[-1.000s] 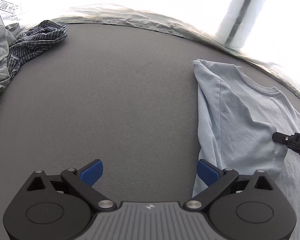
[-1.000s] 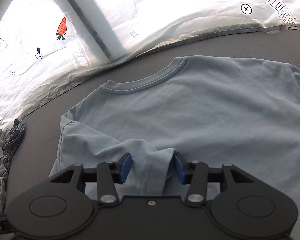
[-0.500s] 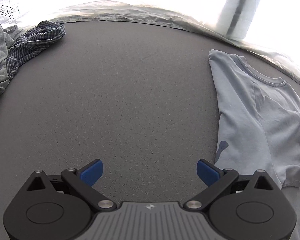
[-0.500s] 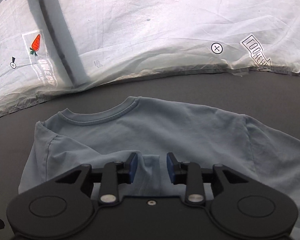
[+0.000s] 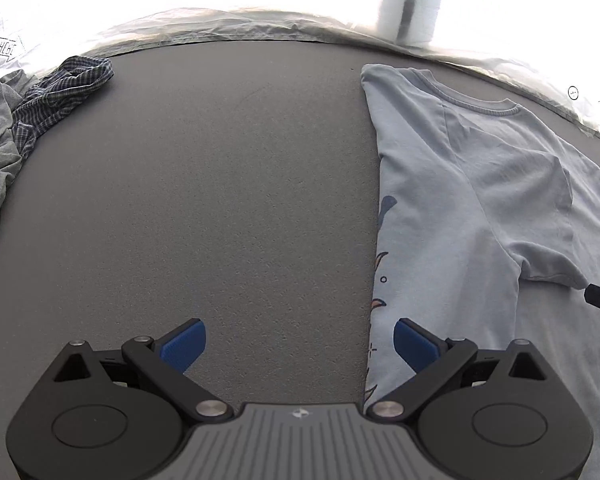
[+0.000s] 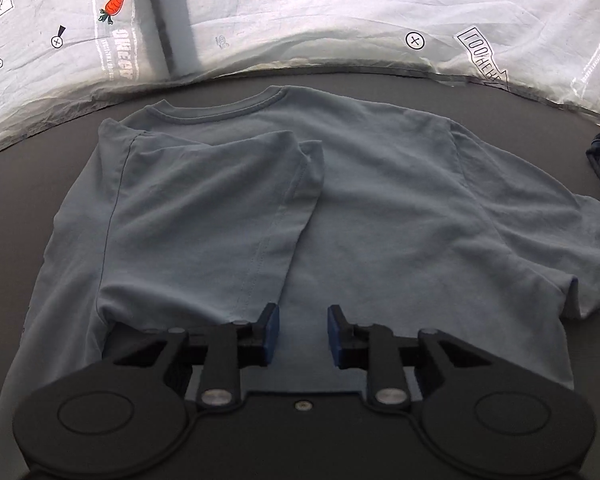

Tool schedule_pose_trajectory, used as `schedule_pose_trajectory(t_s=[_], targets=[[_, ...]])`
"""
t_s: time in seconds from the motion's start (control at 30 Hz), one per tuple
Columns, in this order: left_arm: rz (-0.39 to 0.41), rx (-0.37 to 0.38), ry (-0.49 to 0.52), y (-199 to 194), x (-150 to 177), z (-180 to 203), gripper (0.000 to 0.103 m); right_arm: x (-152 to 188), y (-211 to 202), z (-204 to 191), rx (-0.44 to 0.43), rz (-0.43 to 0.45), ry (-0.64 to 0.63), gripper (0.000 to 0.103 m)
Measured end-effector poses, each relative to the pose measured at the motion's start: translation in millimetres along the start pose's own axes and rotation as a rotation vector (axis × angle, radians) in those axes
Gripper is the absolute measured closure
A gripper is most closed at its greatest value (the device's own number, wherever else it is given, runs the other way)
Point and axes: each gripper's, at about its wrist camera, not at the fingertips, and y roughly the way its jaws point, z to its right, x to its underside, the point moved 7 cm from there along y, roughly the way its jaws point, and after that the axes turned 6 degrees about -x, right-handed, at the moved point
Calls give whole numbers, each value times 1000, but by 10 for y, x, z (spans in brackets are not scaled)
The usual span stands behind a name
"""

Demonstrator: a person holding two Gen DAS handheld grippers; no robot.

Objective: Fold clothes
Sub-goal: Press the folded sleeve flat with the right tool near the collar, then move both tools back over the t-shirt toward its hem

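The right hand-held gripper [image 6: 298,334] has let go of the folded-over sleeve [image 6: 220,216] and opened.

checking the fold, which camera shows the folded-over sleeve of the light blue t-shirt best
The right wrist view: the folded-over sleeve lies whole across the light blue t-shirt. The left wrist view shows it sideways near the frame's edge.

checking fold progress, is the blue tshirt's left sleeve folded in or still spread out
Folded in: on the light blue t-shirt the left sleeve lies flat across the body, while the right sleeve remains spread out.
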Motion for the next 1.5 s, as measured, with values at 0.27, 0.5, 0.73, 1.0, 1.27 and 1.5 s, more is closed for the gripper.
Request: schedule_pose_trajectory(t_s=[0.27,0.5,0.73,1.0,1.27,1.5], targets=[[-1,17,84,-423,775,129,3,537,-879,407,-27,82,132,68],[-37,39,179,-551,1269,341,3,1232,-1248,600,-18,26,221,68],[-105,18,155,-542,1738,450,3,1736,-1570,813,22,-11,215,63],[-144,2,111,-721,2135,379,0,2098,-1686,1179,30,-57,256,62],[-107,-12,55,-961,2145,262,0,1951,-1646,1144,-21,-35,215,61],[-5,-18,77,-1140,1939,374,0,1750,-1603,1115,-56,-5,195,60]])
